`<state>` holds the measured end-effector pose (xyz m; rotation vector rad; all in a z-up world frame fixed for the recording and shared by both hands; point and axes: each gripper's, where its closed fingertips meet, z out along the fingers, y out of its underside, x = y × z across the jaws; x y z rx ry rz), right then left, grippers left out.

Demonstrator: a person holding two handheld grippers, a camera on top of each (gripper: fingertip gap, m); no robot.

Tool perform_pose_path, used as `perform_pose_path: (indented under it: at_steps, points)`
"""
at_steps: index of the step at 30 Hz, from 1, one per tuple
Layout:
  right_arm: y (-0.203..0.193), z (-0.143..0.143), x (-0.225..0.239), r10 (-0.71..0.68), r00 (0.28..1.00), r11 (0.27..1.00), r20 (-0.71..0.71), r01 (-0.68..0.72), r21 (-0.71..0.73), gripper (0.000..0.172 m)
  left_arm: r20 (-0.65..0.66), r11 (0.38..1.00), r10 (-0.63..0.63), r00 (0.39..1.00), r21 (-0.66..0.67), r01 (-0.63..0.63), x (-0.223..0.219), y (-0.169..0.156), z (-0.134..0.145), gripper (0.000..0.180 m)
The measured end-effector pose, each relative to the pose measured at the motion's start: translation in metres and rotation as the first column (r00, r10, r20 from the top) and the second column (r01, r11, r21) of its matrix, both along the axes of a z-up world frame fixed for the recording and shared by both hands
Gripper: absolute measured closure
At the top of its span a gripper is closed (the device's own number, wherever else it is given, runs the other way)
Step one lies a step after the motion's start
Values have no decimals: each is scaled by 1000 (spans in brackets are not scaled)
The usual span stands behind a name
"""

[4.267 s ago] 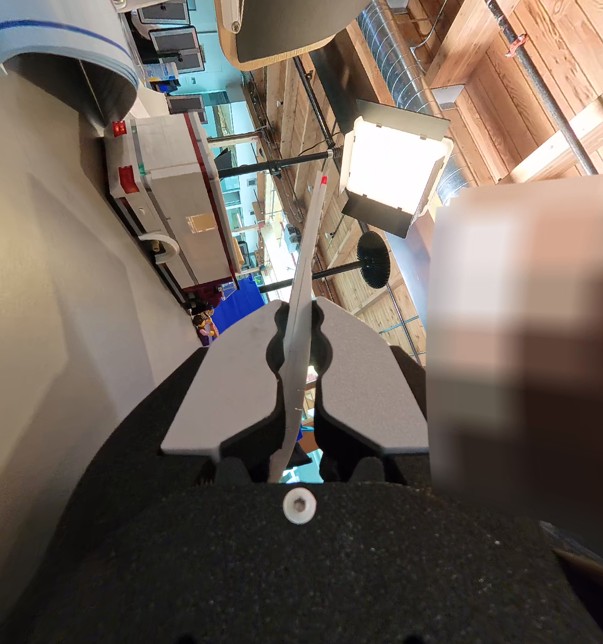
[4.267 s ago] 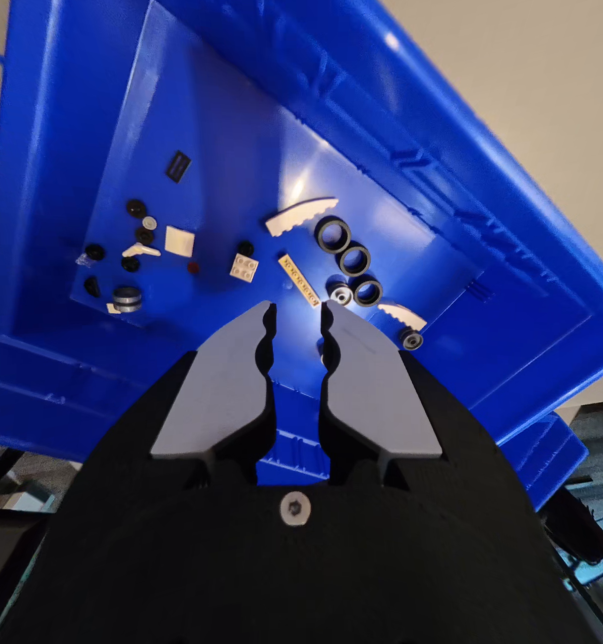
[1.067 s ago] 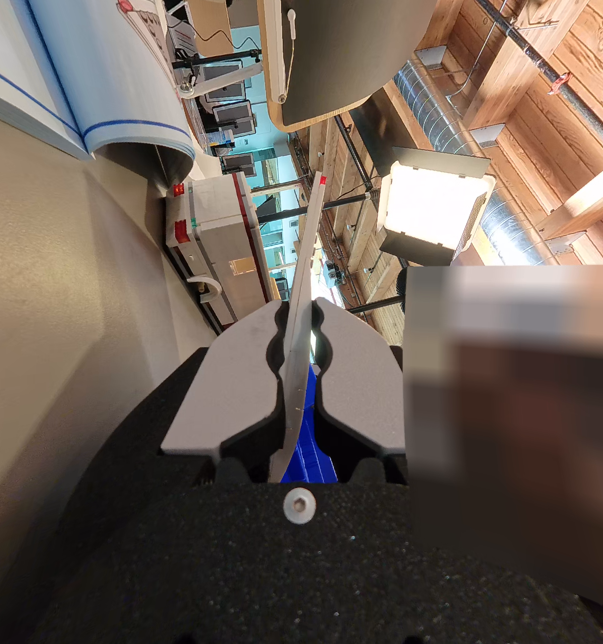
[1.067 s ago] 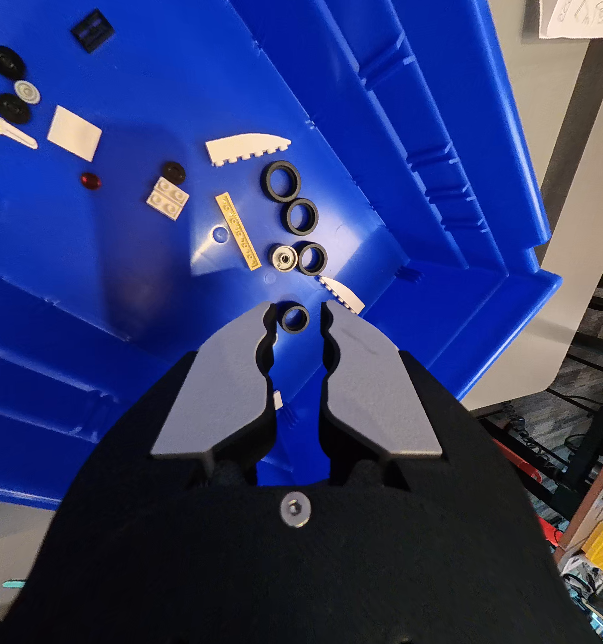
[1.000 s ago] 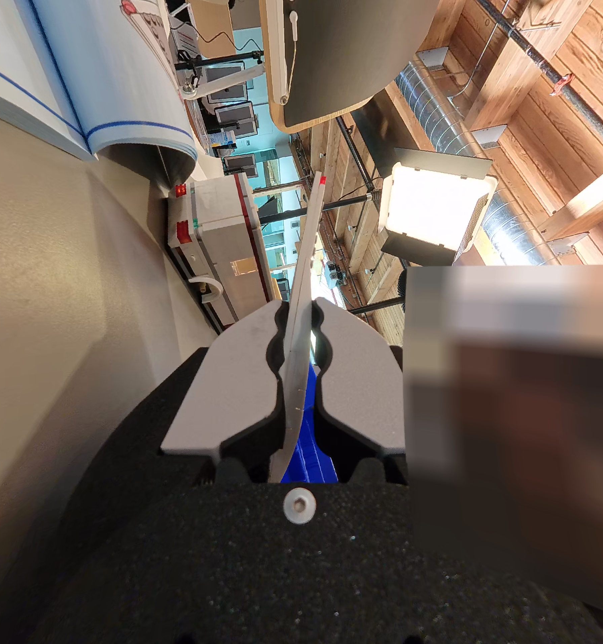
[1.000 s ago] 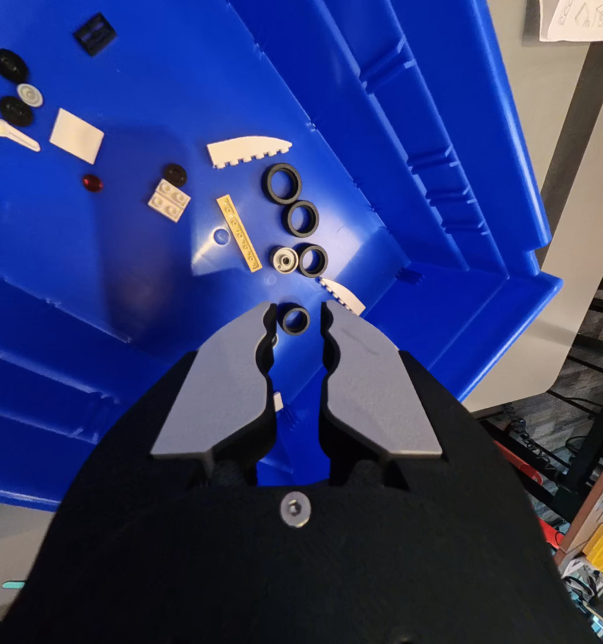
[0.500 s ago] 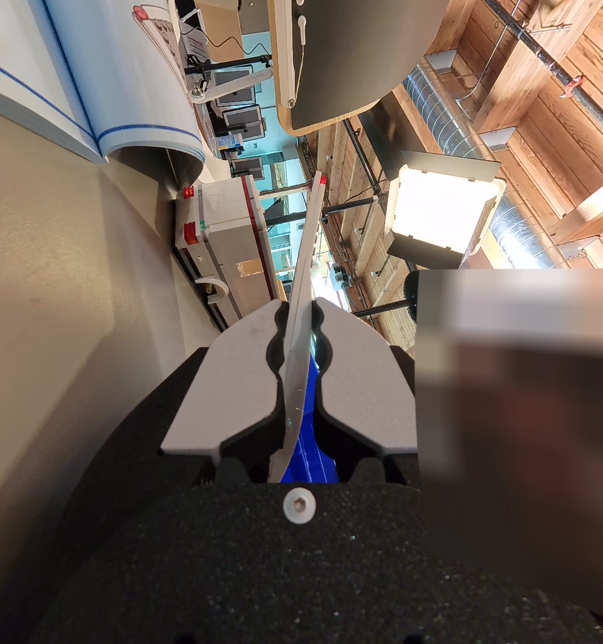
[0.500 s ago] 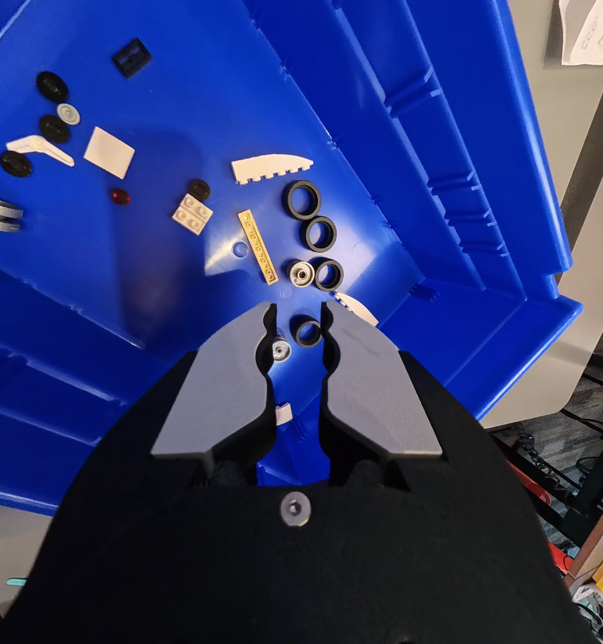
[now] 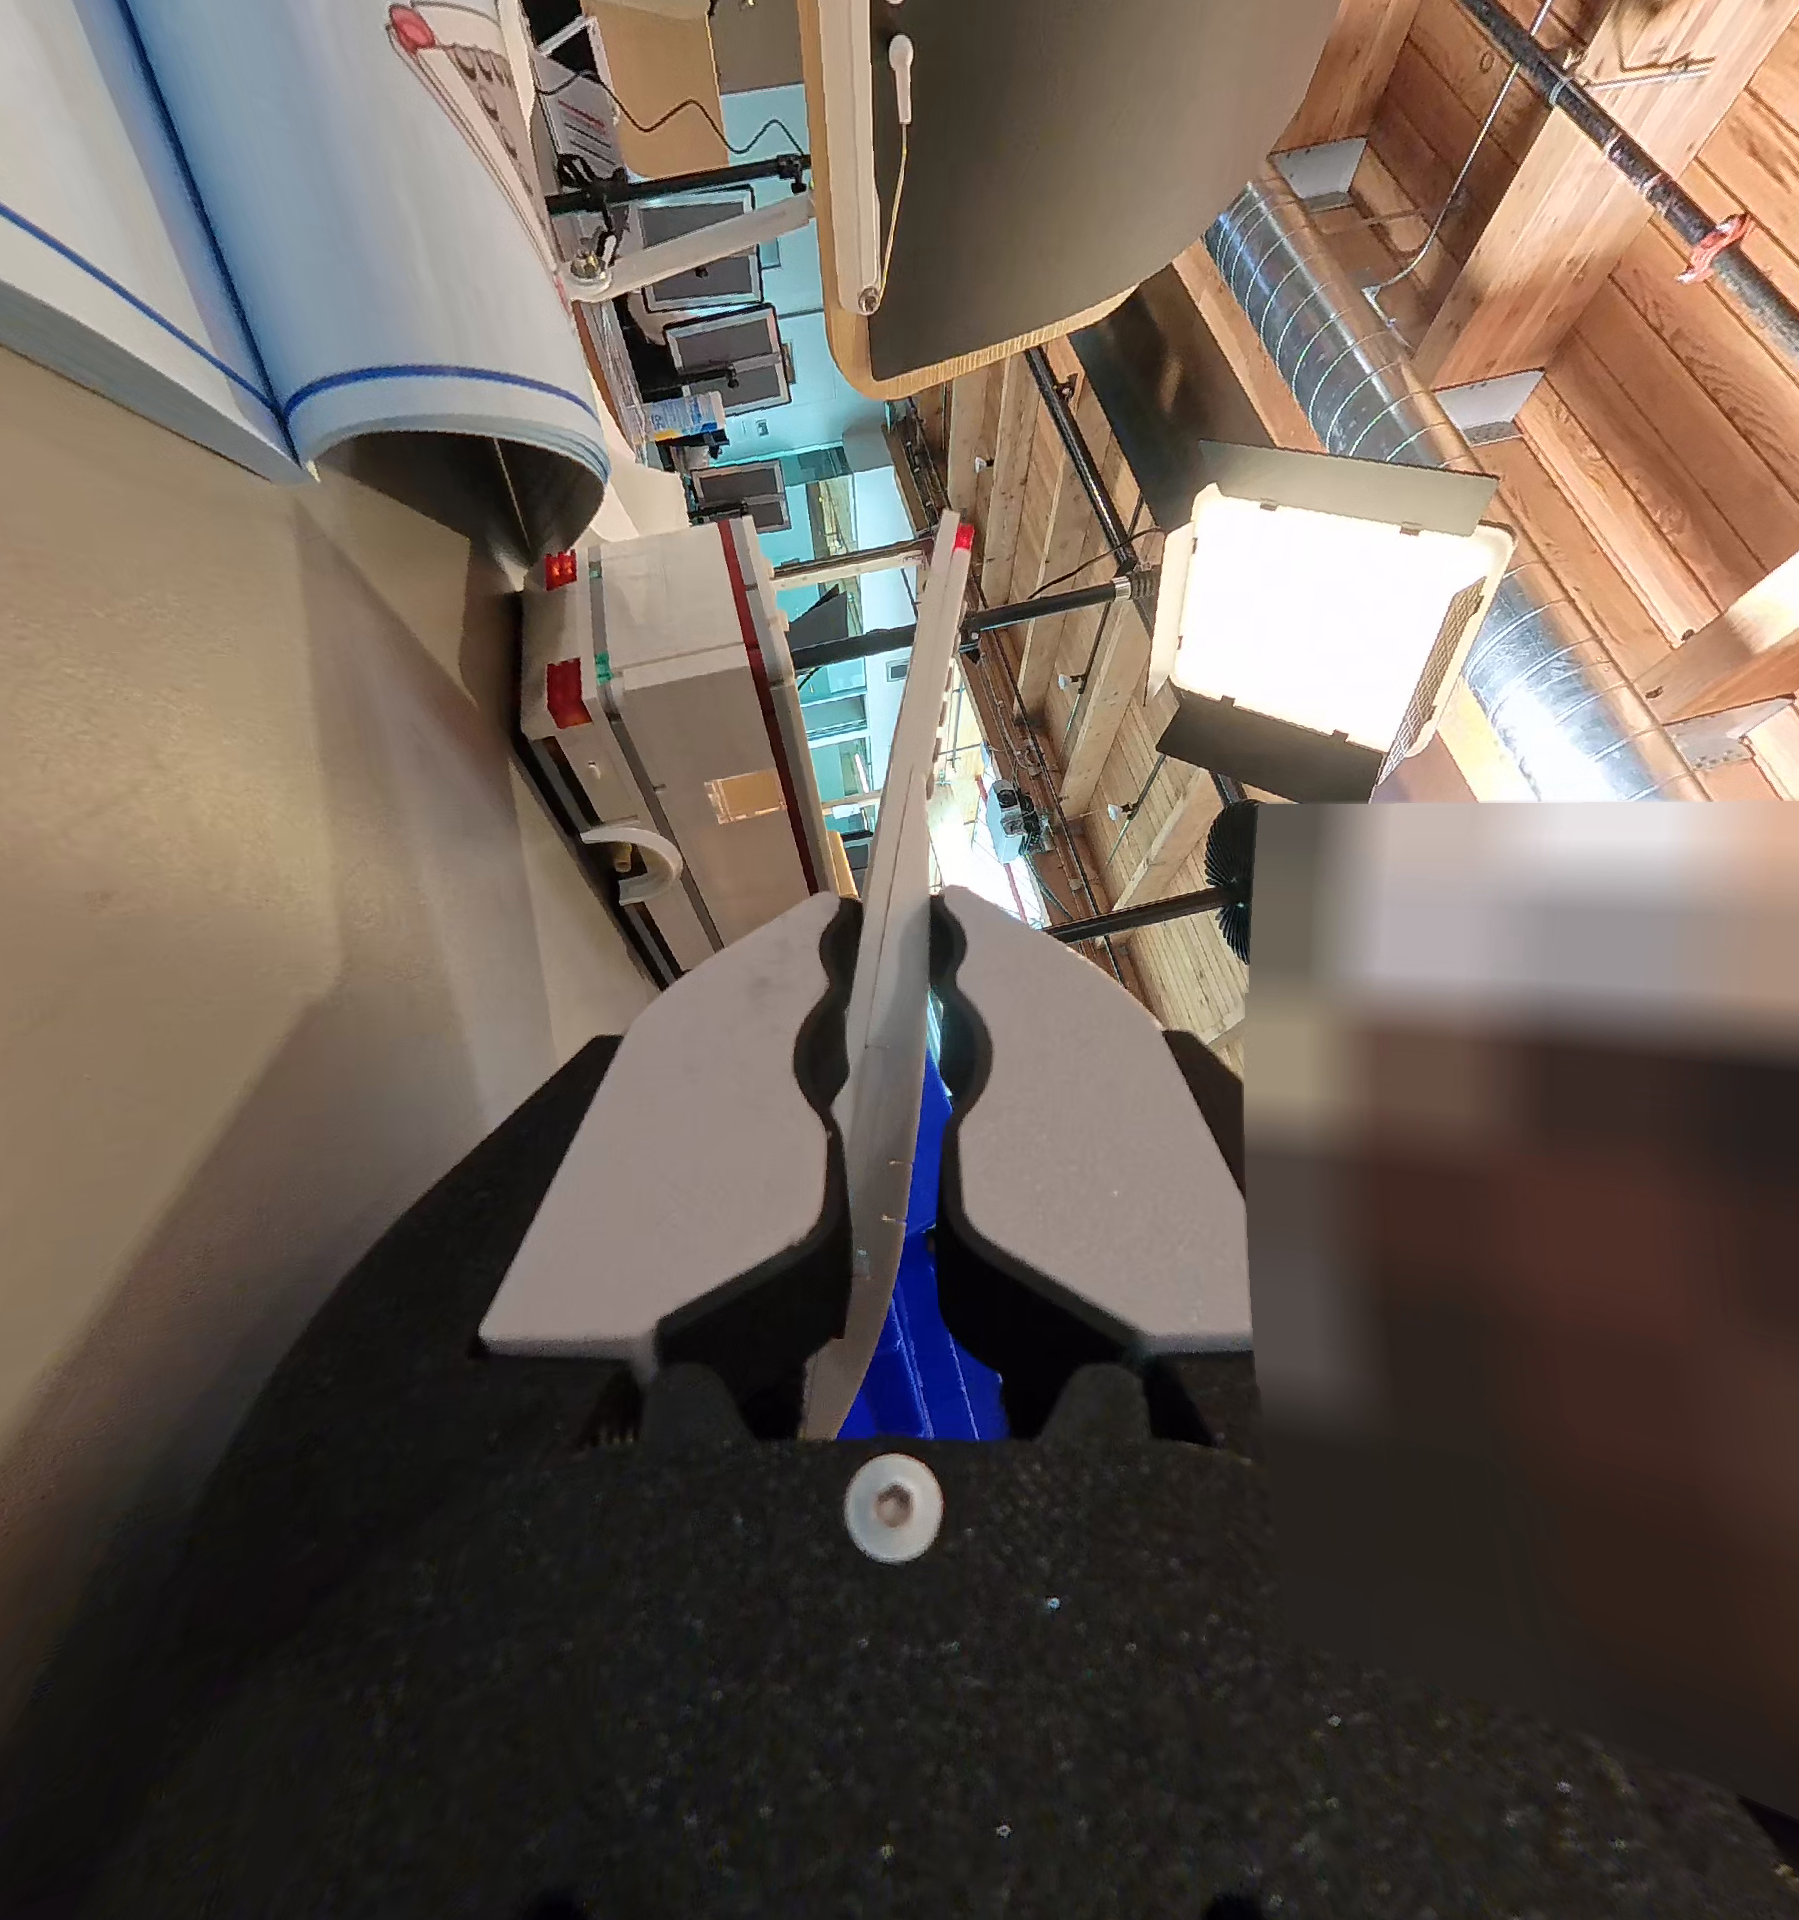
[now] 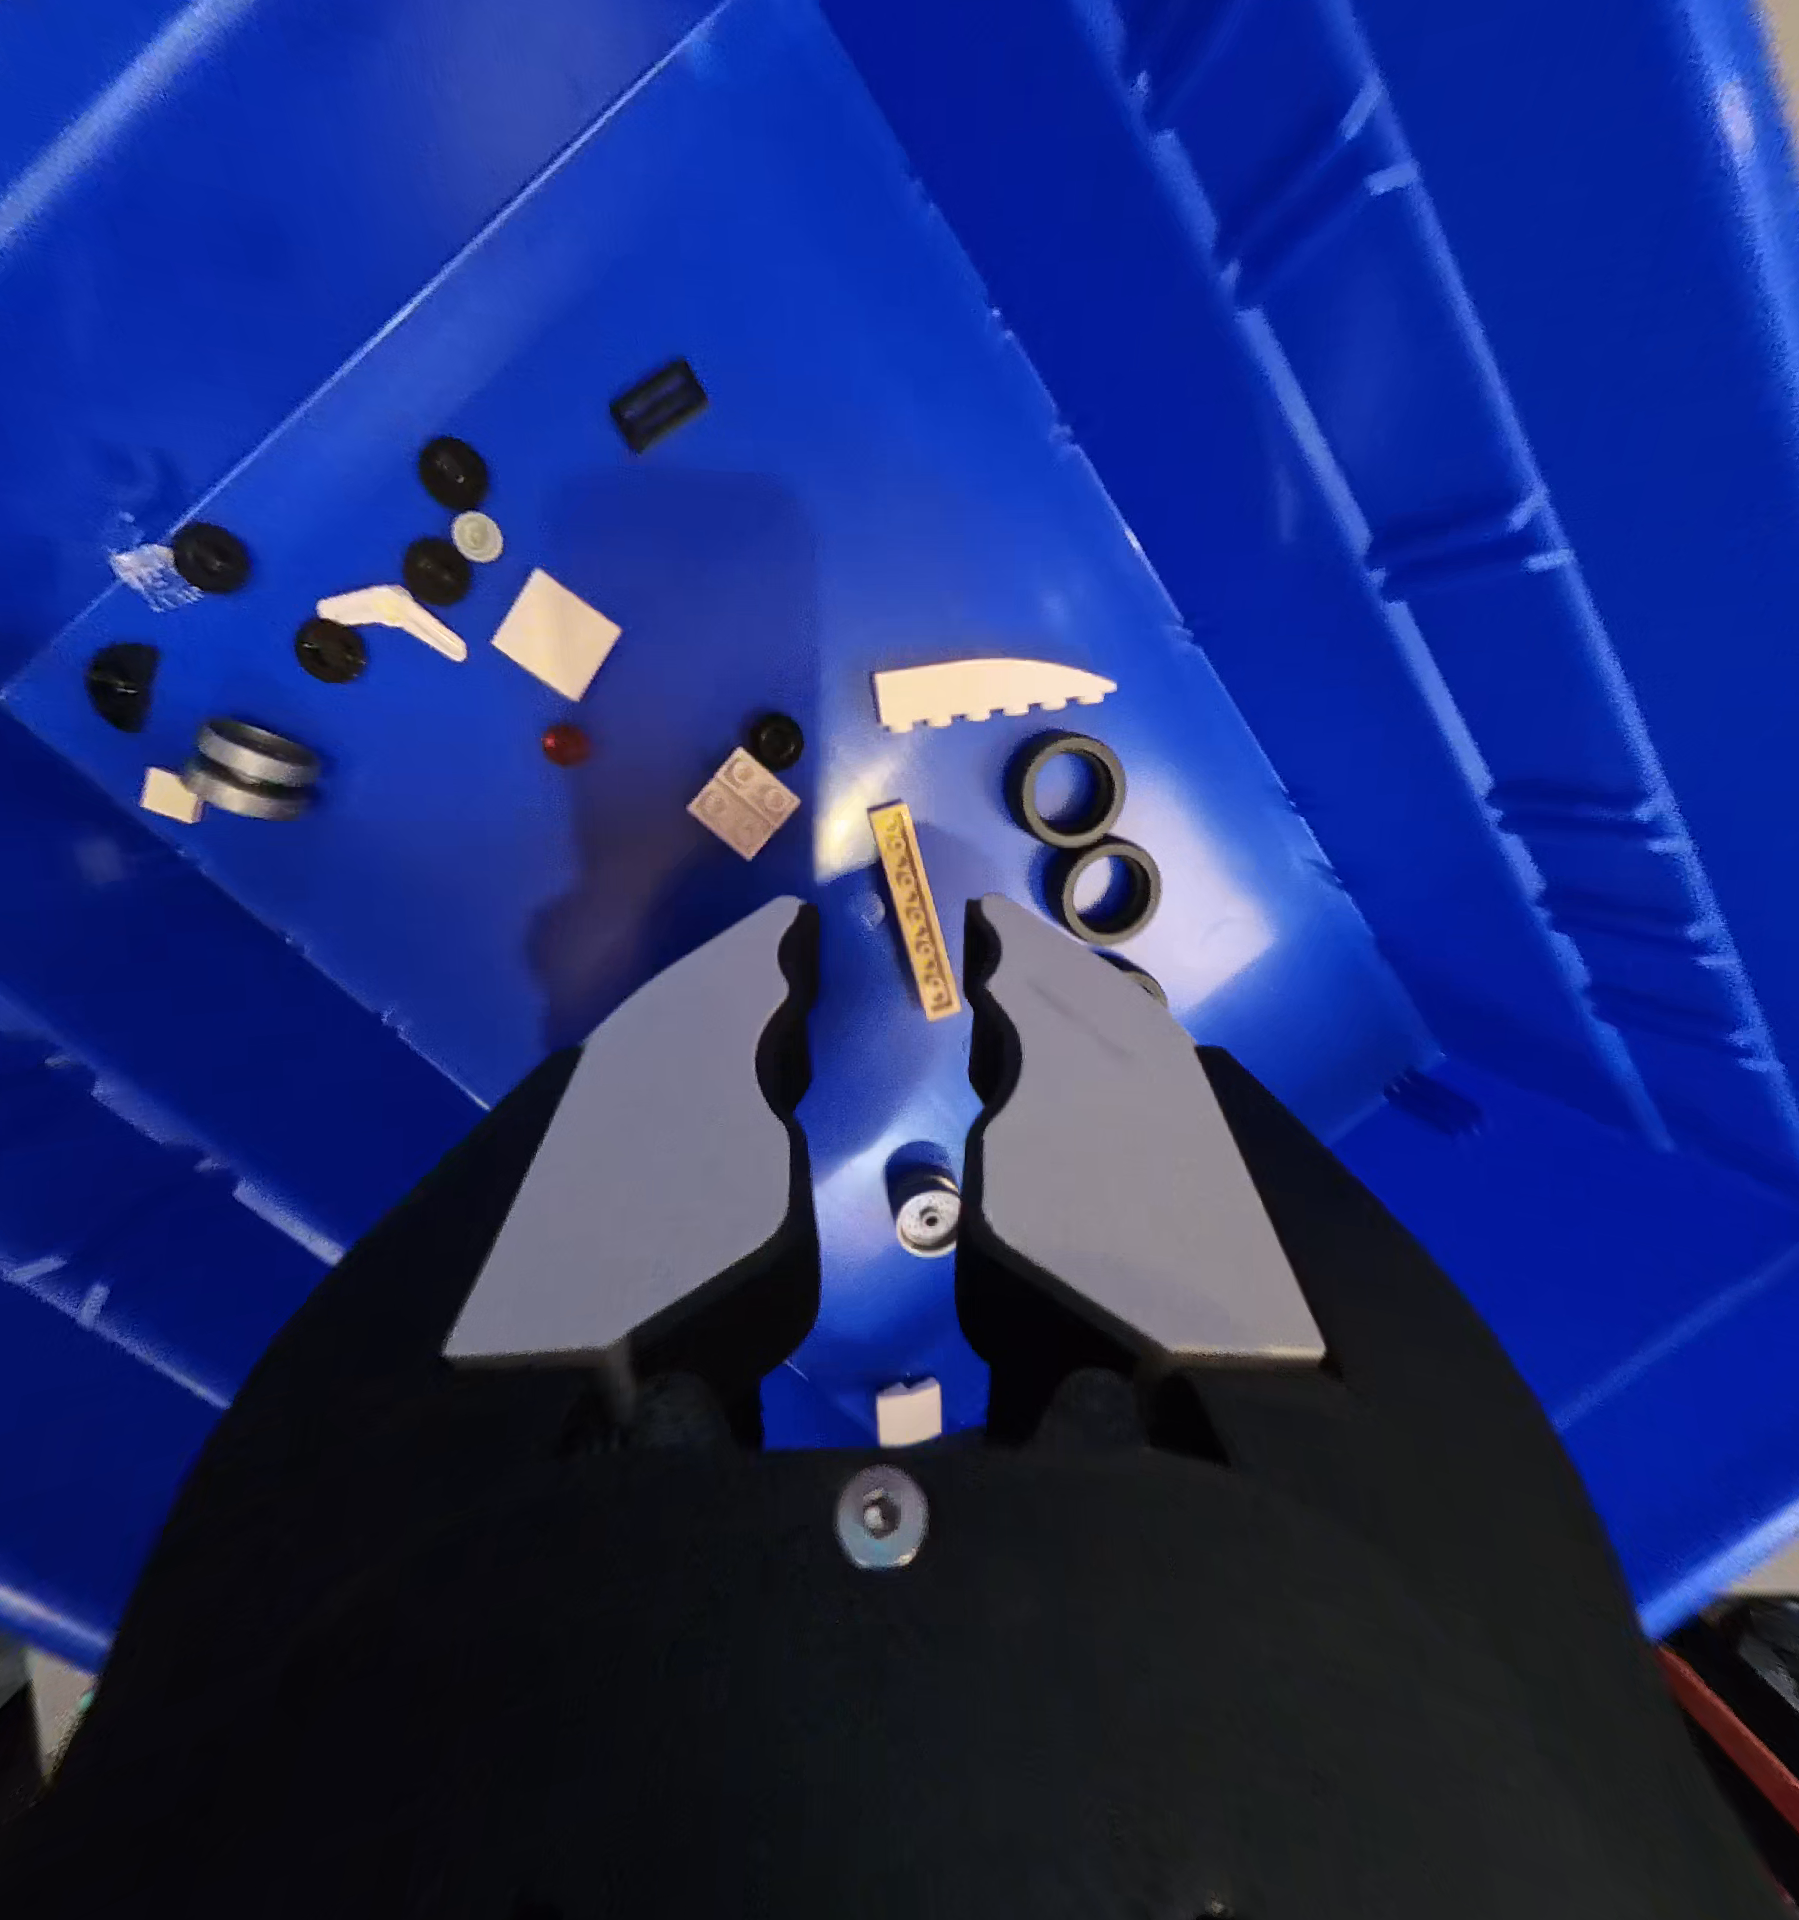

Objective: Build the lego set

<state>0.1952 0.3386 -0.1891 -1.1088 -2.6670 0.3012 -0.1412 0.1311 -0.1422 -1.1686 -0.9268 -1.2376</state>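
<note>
My left gripper (image 9: 887, 914) is shut on a long thin white plate piece (image 9: 910, 831) with a small red tip (image 9: 962, 537). The piece stands edge-on between both pads and reaches far past the fingertips. My right gripper (image 10: 890, 914) is open and empty above the floor of a blue bin (image 10: 666, 312). A narrow yellow studded plate (image 10: 914, 914) lies on the bin floor between the fingertips, untouched. Two black tyre rings (image 10: 1066, 792) lie just right of the right fingertip. A small grey wheel hub (image 10: 926, 1221) lies between the fingers farther back.
The bin floor also holds a white curved slope (image 10: 988, 691), a grey square plate (image 10: 744, 816), a white tile (image 10: 555, 634), black round pieces (image 10: 438, 571) and a silver wheel rim (image 10: 251, 769). An open booklet (image 9: 199, 260), a white brick-built model (image 9: 666, 727) and a lit lamp panel (image 9: 1321, 623) show in the left wrist view. Tip to tip, the grippers are about 40 cm apart.
My right gripper moved over the bin floor from the black tyre ring to the yellow plate and its jaws opened a little. The left gripper keeps its hold on the white piece.
</note>
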Motion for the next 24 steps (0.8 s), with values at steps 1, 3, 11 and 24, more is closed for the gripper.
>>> perform_pose_path:
  at_steps: [1, 3, 11, 24]
  points:
    - [0, -4, -1, 5, 1000, 1000, 16, -5, -8, 145, 0, 1000, 1, 1000, 3, -1, 0, 0, 0, 167]
    - [0, -11, -3, 16, 999, 1000, 44, -15, -18, 145, 2, 1000, 3, 1000, 7, -3, -1, -1, 1, 167]
    - [3, -25, -1, 20, 994, 1000, 104, -20, 1, 147, 5, 1000, -4, 1000, 11, 4, 0, -1, 1, 167]
    - [-82, -25, -34, 237, 971, 962, -17, -237, -138, 142, 12, 998, -15, 1000, 63, 15, 0, -6, 7, 168]
